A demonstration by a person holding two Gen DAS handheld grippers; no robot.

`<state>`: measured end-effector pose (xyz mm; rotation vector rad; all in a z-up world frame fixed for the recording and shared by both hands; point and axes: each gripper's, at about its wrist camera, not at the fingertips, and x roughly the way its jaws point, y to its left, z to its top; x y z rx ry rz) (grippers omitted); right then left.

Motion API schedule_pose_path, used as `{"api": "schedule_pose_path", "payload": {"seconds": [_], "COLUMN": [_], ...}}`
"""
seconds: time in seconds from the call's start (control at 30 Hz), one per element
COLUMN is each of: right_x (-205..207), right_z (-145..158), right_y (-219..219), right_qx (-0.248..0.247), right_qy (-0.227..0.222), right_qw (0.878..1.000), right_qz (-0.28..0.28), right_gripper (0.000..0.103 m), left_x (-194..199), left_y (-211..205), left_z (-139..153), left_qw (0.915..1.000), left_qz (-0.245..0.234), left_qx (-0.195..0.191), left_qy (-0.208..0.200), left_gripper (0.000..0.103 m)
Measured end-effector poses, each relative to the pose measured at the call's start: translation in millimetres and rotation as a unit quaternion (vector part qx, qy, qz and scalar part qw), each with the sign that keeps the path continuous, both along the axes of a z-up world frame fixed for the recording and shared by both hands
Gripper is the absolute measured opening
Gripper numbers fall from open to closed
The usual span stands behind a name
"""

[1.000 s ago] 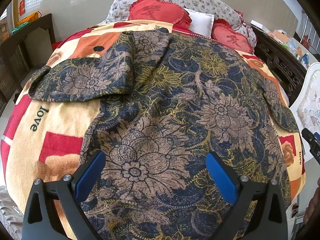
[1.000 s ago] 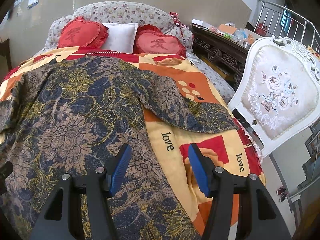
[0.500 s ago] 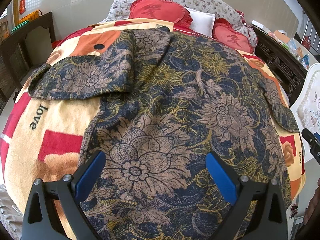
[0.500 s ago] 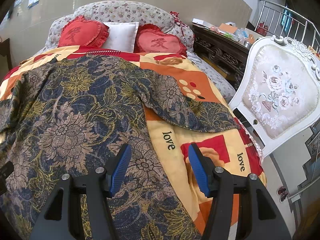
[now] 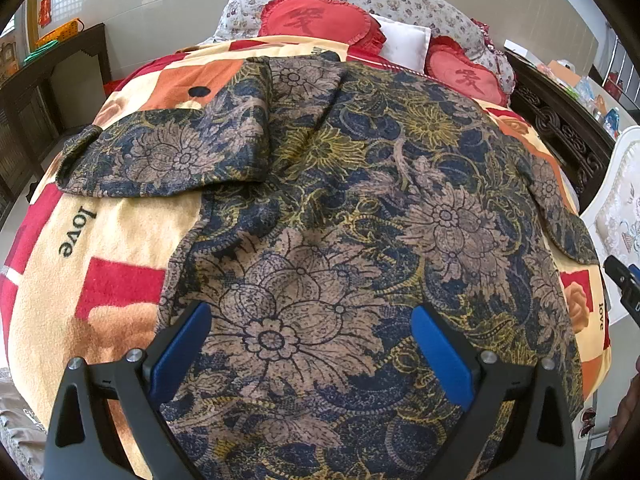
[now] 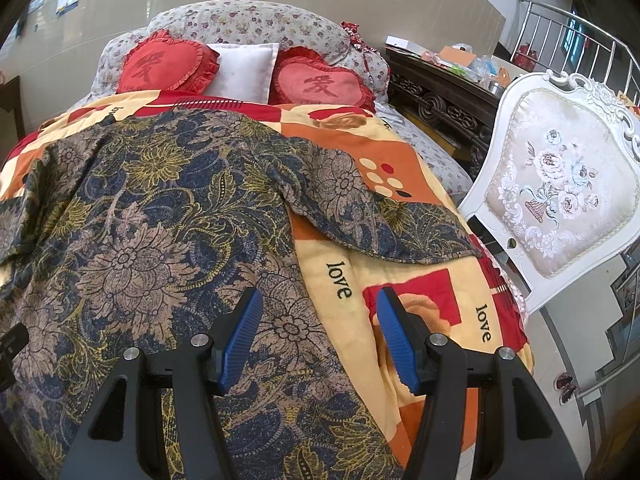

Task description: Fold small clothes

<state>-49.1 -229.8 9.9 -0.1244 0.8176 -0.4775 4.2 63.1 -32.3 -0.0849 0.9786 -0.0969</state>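
Note:
A dark blue and tan floral garment [image 5: 340, 208] lies spread flat on the bed, sleeves out to both sides; it also shows in the right wrist view [image 6: 152, 232]. My left gripper [image 5: 312, 344] is open and empty, hovering above the garment's lower middle. My right gripper [image 6: 318, 336] is open and empty, above the garment's right side edge, below the right sleeve [image 6: 380, 216]. The left sleeve [image 5: 160, 156] lies flat on the blanket.
A yellow, red and orange "love" blanket [image 6: 420, 292] covers the bed. Red heart cushions [image 6: 320, 84] and a white pillow [image 6: 244, 68] lie at the head. A white upholstered chair [image 6: 560, 200] stands close on the right, a dark wooden cabinet [image 5: 44, 92] on the left.
Both views have shifted very slightly; both grippers stay open above the garment, which has not moved.

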Motion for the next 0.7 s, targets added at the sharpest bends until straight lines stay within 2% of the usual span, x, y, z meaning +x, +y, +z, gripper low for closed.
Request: {"api": "schedule_pose_path", "payload": {"seconds": [0.53, 0.7], "right_x": [-0.2, 0.3], "right_z": [-0.8, -0.8], "right_y": [-0.4, 0.0], "right_qx": [0.002, 0.002], "right_qy": [0.001, 0.002], "right_qw": [1.000, 1.000], "right_qz": [-0.001, -0.001], "right_gripper": [0.078, 0.078], "left_x": [-0.5, -4.3], "left_y": [-0.3, -6.6], "left_z": [-0.9, -2.0], "left_qw": [1.0000, 0.9998], "left_qz": [0.000, -0.012], "left_qx": [0.000, 0.012], "left_qy": [-0.001, -0.011], "left_gripper": [0.102, 0.102]}}
